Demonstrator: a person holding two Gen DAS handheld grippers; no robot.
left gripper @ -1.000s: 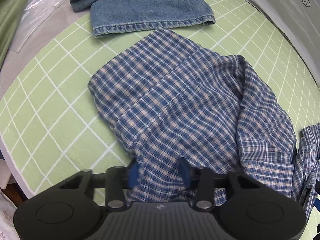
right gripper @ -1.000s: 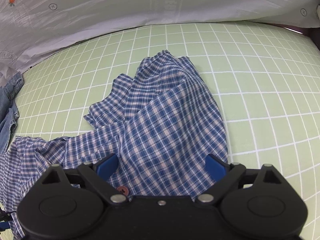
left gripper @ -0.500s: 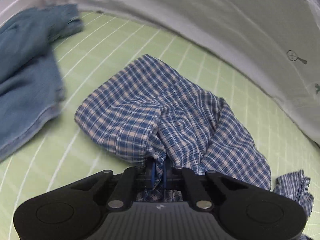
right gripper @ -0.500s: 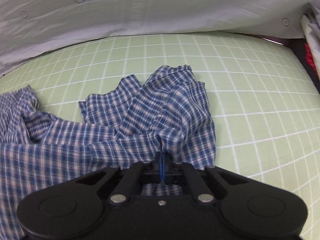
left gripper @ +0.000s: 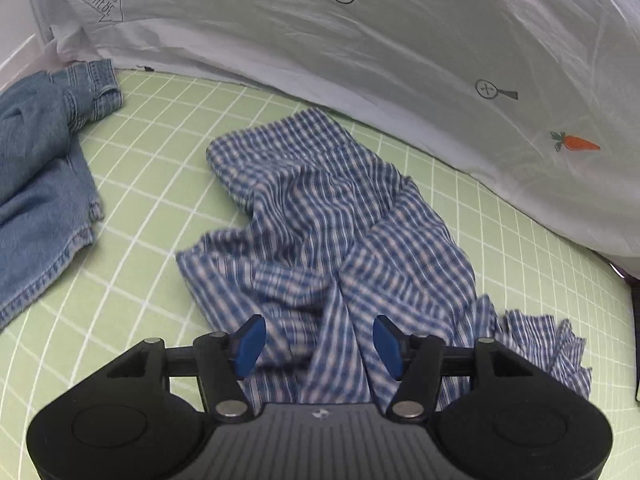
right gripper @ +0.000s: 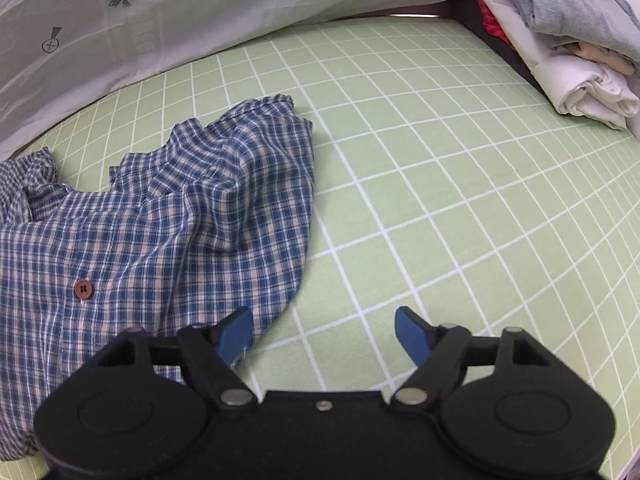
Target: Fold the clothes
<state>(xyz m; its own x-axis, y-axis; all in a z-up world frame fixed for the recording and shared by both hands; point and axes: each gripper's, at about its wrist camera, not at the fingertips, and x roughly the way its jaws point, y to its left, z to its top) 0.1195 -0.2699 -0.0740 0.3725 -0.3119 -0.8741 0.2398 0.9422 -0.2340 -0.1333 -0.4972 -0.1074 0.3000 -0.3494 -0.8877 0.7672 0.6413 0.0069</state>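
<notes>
The blue plaid shirt (left gripper: 332,232) lies rumpled on the green grid mat (right gripper: 440,208), half gathered toward its middle, likely a first fold. The left gripper (left gripper: 318,344) is opening, cloth between its pads but unpinched; the right gripper (right gripper: 324,336) is opening over bare mat beside the hem. No containers show; folded jeans (left gripper: 40,184) lie apart
</notes>
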